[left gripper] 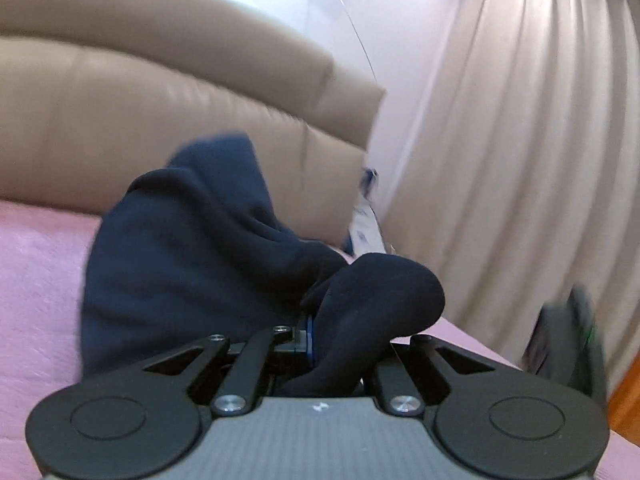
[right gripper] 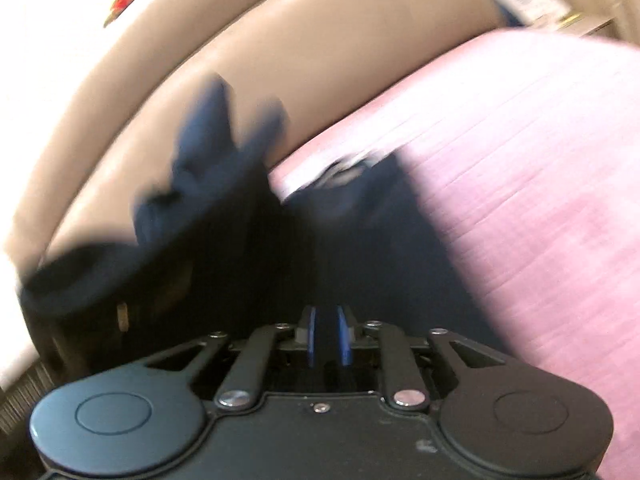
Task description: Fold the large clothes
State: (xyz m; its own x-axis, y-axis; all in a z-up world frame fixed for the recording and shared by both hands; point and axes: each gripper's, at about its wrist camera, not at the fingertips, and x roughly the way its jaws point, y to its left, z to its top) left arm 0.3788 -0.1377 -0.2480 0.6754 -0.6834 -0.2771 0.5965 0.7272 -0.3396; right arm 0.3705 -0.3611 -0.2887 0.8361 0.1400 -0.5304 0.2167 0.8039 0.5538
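Navy sweatshirt [left gripper: 180, 248] bunches above the pink bedspread [left gripper: 36, 280] because our left hand-held gripper [left gripper: 310, 336] pinches it; right hand-held gripper [right gripper: 325, 336] stands narrowly parted, seemingly gripping nothing.

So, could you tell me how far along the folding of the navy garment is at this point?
Nothing looks folded: the navy garment is bunched in a heap on the pink bedcover. In hand: the left gripper is shut on a fold of it. The right gripper has its pads slightly apart over dark cloth; blur hides whether they press it. Spreading it flat and all the folds remain.
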